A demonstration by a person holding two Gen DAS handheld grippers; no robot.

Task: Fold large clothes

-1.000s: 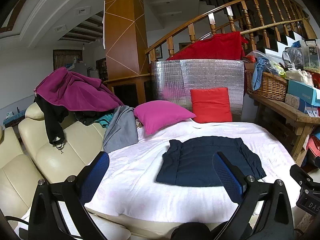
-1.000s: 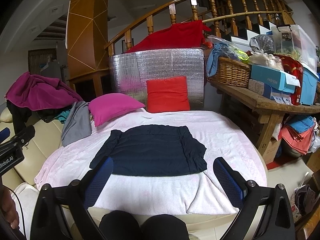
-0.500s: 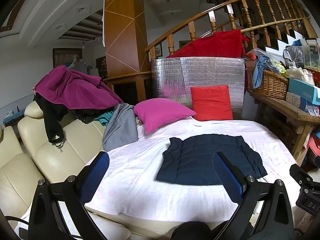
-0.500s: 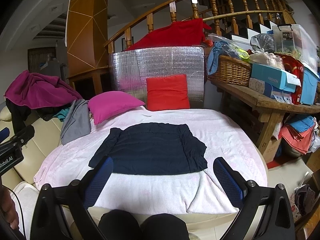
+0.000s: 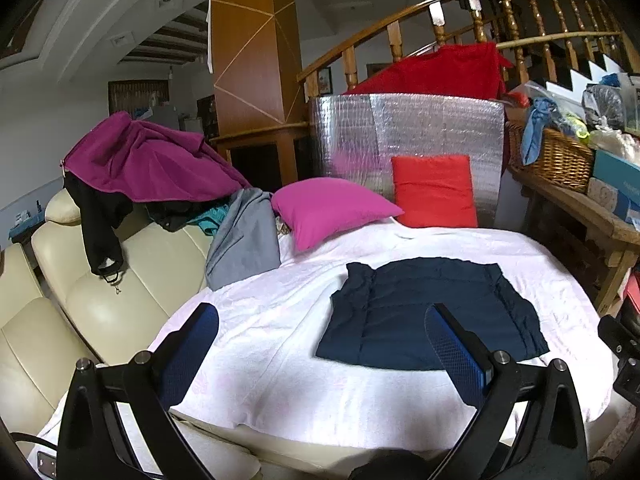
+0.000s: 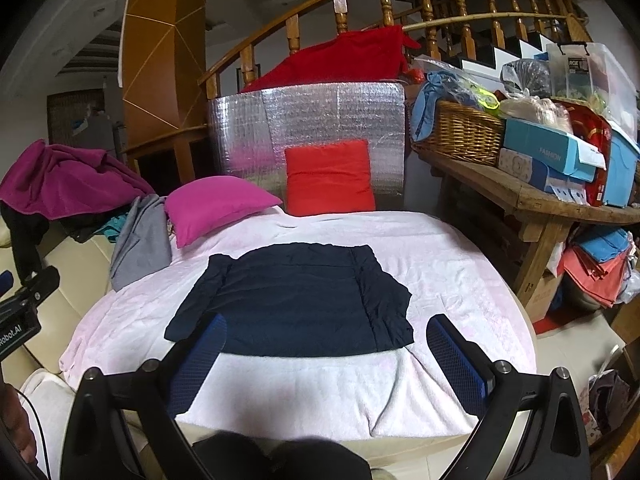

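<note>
Navy garment spread flat mid-table on pink cloth, sleeves tucked in, ready for fold. Left gripper and right gripper gape wide, empty, hovering at near edge.

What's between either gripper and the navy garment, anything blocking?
Nothing visible. The navy garment lies flat on the pink blanket, with only bare blanket between it and the open right gripper and left gripper. The magenta pillow and red pillow sit beyond its far edge.
</note>
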